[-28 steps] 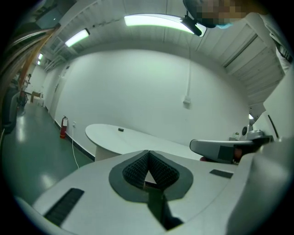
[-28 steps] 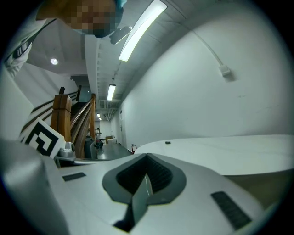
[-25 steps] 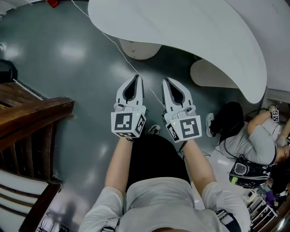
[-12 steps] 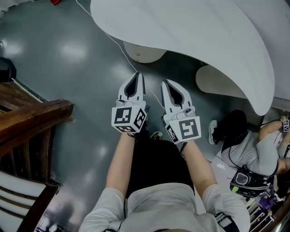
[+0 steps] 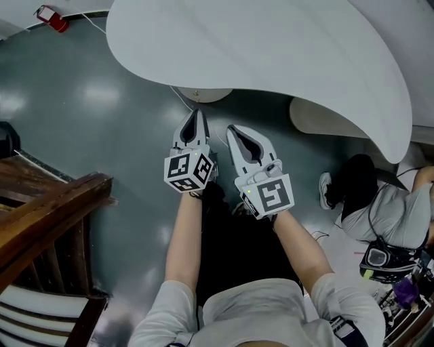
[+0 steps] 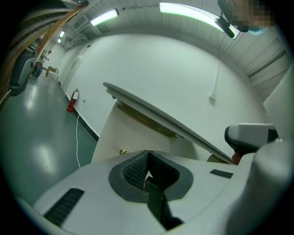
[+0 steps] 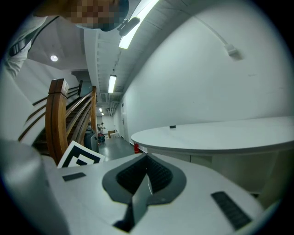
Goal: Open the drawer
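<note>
- A wooden stair rail (image 5: pixel 47 203) fills the near left, over the grey floor (image 5: pixel 102 115).
- A red extinguisher (image 5: pixel 51 17) stands far left by the wall; a thin white cord (image 6: pixel 77 137) trails from there across the floor.
- The left gripper (image 5: pixel 195 114) is held level in the person's left hand, its tips under the table's near edge. Its jaws are clenched tip to tip with nothing between them, as the left gripper view (image 6: pixel 148 153) shows.
- The drawer (image 6: pixel 131 133) is the beige front under the table, straight beyond the left gripper and apart from it. It looks shut, and its small brass knob (image 6: pixel 123 151) is just left of the jaw tips in that view.
- The right gripper (image 5: pixel 232 129) lies just beside the left one, also pointing far. Its jaws are clenched on nothing (image 7: pixel 147 157).
- The white curved table (image 5: pixel 285 54) spans the far side.
- A person (image 5: pixel 397 220) sits on the floor at the far right.
</note>
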`<state>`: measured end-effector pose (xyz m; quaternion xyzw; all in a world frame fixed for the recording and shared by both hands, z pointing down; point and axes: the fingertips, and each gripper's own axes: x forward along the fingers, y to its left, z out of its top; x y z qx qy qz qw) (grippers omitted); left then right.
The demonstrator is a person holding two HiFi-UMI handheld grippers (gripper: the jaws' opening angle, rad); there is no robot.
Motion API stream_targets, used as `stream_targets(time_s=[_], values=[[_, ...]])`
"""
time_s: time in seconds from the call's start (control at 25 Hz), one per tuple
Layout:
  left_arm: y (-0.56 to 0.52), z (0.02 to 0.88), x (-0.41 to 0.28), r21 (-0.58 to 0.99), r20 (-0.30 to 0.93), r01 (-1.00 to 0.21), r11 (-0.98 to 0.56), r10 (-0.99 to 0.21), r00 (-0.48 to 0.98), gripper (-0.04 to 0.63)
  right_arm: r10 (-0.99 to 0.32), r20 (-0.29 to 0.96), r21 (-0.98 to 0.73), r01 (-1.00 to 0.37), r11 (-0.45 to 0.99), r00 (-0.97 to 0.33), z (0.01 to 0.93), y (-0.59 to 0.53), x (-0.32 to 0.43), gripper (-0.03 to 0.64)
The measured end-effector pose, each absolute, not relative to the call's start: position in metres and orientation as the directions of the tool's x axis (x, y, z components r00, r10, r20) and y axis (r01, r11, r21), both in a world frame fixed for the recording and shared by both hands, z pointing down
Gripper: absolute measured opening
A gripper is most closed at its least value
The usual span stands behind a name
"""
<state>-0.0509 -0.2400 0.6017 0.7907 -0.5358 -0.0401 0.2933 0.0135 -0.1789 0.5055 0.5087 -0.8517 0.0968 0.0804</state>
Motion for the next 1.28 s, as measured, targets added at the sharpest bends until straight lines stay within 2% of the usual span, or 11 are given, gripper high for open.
stream_targets(time_s=[0.28,0.52,0.92,0.96,1.04,1.08,1.28], values=[[-0.279,0.645,-0.06,0.589,0.287,-0.79,-0.17,-0.869,0.402,0.005,-0.851,0.26,-0.088,-0.889,0.45,-0.457,0.524,-0.199,0.012,0.012],[-0.304,0.668,-0.073,0.594,0.305,-0.793,-0.131,-0.876,0.373,0.005,-0.838,0.277,-0.096,-0.881,0.463,-0.471,0.535,-0.212,-0.001,0.012],[-0.324,0.689,-0.06,0.67,0.312,-0.732,-0.122,-0.849,0.427,0.009,-0.829,0.29,-0.096,-0.876,0.472,-0.478,0.542,-0.221,-0.001,0.012],[-0.325,0.689,-0.06,0.682,0.302,-0.721,-0.119,-0.853,0.427,0.023,-0.83,0.291,-0.096,-0.877,0.47,-0.476,0.543,-0.221,0.001,0.012],[-0.327,0.69,-0.059,0.723,0.277,-0.682,-0.108,-0.859,0.43,0.103,-0.83,0.293,-0.094,-0.879,0.468,-0.474,0.544,-0.221,0.003,0.012],[-0.328,0.692,-0.059,0.747,0.264,-0.657,-0.1,-0.863,0.431,0.121,-0.831,0.294,-0.094,-0.879,0.468,-0.473,0.545,-0.221,0.003,0.012],[-0.336,0.701,-0.062,0.798,0.242,-0.6,-0.065,-0.876,0.416,0.161,-0.832,0.295,-0.096,-0.88,0.464,-0.471,0.551,-0.221,0.003,0.012]])
